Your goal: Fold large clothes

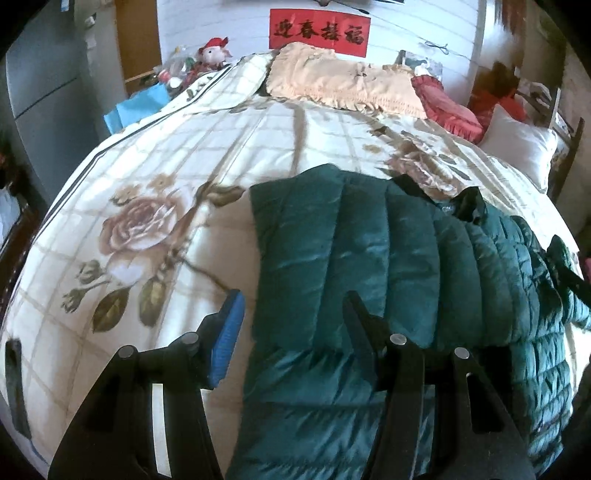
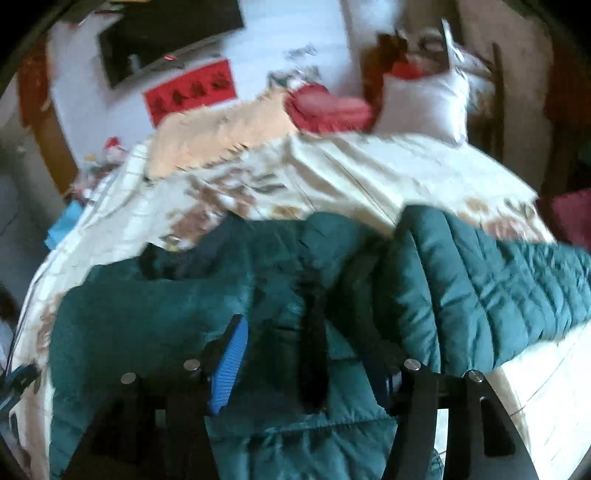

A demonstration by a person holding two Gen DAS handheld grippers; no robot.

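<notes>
A dark teal quilted puffer jacket [image 1: 388, 258] lies on the floral bedspread [image 1: 147, 192], one sleeve folded across its body. My left gripper [image 1: 291, 325] is open just above the jacket's left side, its blue-padded finger [image 1: 229, 339] over the bedspread and the other finger over the jacket. In the blurred right wrist view the jacket [image 2: 166, 317] fills the foreground, a sleeve [image 2: 498, 280] spread out to the right. My right gripper [image 2: 306, 354] is open over the jacket's middle, its jaws astride a dark zipper strip [image 2: 314, 332].
A peach fringed blanket [image 1: 340, 81], a red cushion [image 1: 447, 107] and a white pillow [image 1: 517, 147] lie at the head of the bed. A red banner [image 1: 319, 33] hangs on the wall. Toys and clutter [image 1: 192, 62] sit at the far left.
</notes>
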